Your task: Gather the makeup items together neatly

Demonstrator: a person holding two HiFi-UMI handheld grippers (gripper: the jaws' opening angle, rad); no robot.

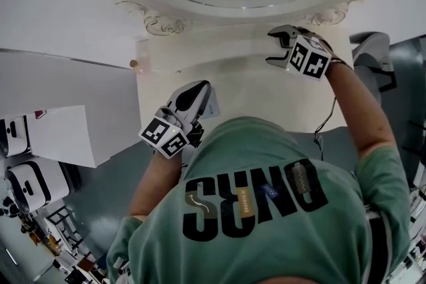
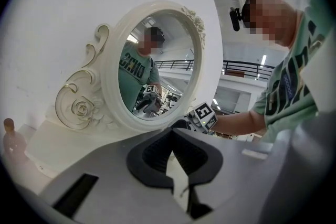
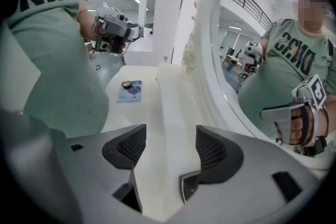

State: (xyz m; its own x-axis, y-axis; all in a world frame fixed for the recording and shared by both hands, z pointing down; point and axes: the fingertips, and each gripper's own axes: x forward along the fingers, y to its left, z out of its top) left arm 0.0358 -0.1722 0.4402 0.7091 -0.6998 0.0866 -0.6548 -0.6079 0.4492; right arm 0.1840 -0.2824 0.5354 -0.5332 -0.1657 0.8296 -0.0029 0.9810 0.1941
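A blue makeup packet (image 3: 129,90) with a small dark round pot on it lies flat on the white vanity table (image 1: 233,76). In the head view the packet shows only as a reflection in the mirror. At the table's far left corner stands a small pale bottle (image 1: 133,64) (image 2: 11,140) with a brownish cap. My left gripper (image 1: 200,91) (image 2: 171,134) hovers over the table's front left, its jaws together with nothing in them. My right gripper (image 1: 273,48) (image 3: 170,141) hangs over the table's right side near the mirror's base, tilted down, open and empty.
A large oval mirror (image 2: 157,68) in a carved cream frame rises at the back of the table. A raised ledge (image 3: 176,97) runs along the mirror's foot. My green-shirted torso (image 1: 266,209) hides the table's front edge. White boxes (image 1: 33,183) stand on the floor at the left.
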